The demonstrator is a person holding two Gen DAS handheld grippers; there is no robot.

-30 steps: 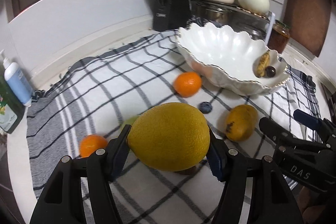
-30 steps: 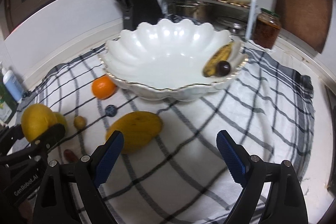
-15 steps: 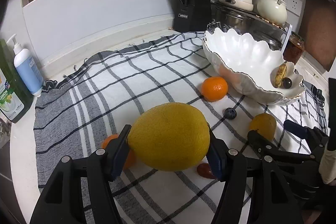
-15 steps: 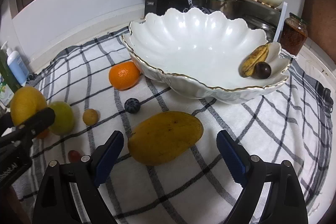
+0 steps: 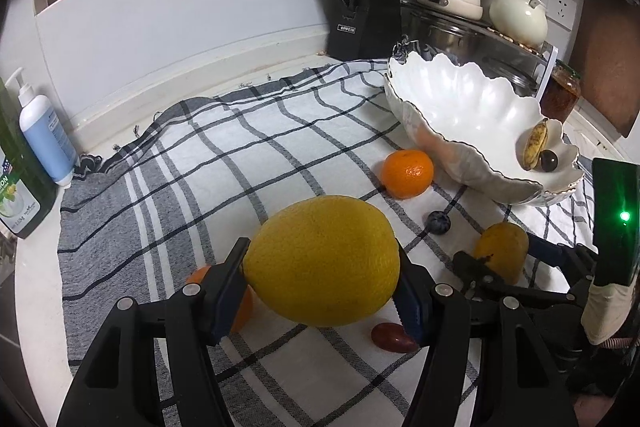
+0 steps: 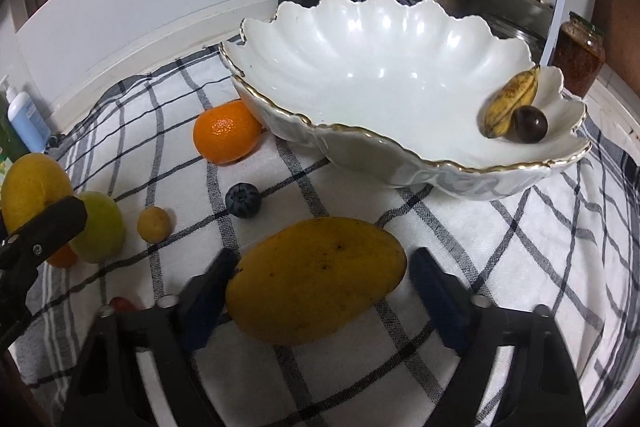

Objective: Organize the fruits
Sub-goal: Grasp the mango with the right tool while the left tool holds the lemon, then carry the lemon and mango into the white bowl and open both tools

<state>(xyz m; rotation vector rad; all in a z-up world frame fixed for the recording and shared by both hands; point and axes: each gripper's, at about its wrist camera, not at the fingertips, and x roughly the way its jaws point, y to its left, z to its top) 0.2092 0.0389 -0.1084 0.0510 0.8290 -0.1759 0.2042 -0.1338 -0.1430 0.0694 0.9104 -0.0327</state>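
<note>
Closer now than a moment ago, the right gripper [image 6: 320, 291] has come up around the mango [image 6: 316, 281], its blue pads apart with the fruit lying between them on the checked cloth [image 6: 500, 247]; the left pad looks to touch the mango's end, the right pad stands just clear. The left gripper [image 5: 322, 287] stays clamped on the big yellow citrus [image 5: 324, 261], lifted above the cloth.

Bare cloth lies open to the right of the mango and behind the citrus, toward the white backsplash. The scalloped white bowl [image 6: 420, 163], gold-rimmed, sits just beyond the mango; its middle is free, with one spotted banana [image 6: 510, 101] and one dark plum [image 6: 530, 125] touching each other against its right rim.

On the cloth I count two oranges, one beside the bowl [image 6: 226, 133], one half hidden under the left gripper [image 5: 240, 303]; one blueberry [image 6: 243, 200]; one small yellow fruit [image 6: 154, 225]; one green fruit [image 6: 100, 227]; one small red fruit [image 5: 394, 337].
</note>
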